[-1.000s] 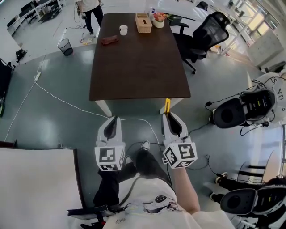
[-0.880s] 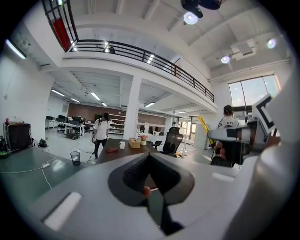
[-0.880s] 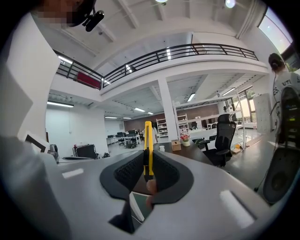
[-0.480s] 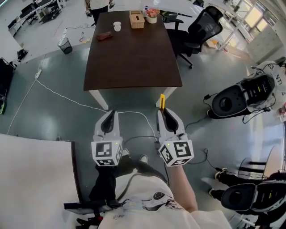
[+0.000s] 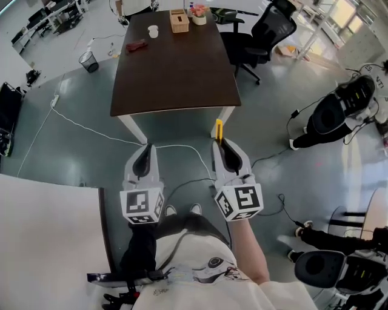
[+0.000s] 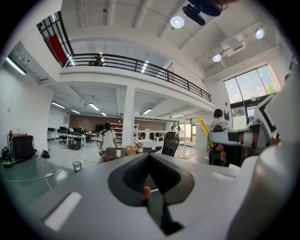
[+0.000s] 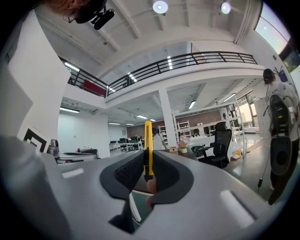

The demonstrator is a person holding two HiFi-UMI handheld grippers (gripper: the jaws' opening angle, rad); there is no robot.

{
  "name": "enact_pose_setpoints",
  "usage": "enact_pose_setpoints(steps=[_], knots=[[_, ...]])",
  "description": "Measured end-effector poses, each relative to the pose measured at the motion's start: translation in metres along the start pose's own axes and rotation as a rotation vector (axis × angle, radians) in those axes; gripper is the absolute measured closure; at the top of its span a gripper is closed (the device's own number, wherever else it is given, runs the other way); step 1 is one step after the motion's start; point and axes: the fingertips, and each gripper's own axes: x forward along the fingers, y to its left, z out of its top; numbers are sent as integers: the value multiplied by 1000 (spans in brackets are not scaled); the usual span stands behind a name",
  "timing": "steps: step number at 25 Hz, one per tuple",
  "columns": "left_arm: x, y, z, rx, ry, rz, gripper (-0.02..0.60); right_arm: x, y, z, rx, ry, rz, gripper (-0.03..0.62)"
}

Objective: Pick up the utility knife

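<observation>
My right gripper [image 5: 223, 147] is shut on a yellow utility knife [image 5: 219, 129], which sticks out past its tips above the grey floor, short of the dark table's [image 5: 176, 72] near end. In the right gripper view the knife [image 7: 148, 140] stands upright between the ribbed pads of that gripper [image 7: 148, 164]. My left gripper [image 5: 144, 158] hovers beside it to the left, shut with nothing in it. The left gripper view shows the left gripper's [image 6: 149, 161] jaws meeting, and the knife [image 6: 202, 125] off to the right.
On the table's far end stand a wooden box [image 5: 177, 20], a cup [image 5: 152, 31] and a flower pot [image 5: 198, 13]. A black office chair [image 5: 260, 36] is at its right. A white cable [image 5: 91, 130] crosses the floor. A white surface [image 5: 42, 236] lies at lower left.
Both grippers have drawn back from the table's near end, with the knife still in the right one. The table now sits farther up the head view.
</observation>
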Motion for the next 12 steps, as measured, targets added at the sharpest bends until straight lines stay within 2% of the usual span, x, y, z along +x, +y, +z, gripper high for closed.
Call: enact_pose_setpoints(steps=[5, 12], knots=[[5, 5, 15, 15, -41, -17, 584, 4, 5, 9, -18, -25, -10, 536], [18, 19, 16, 11, -65, -13, 584, 26, 7, 15, -21, -58, -5, 536]])
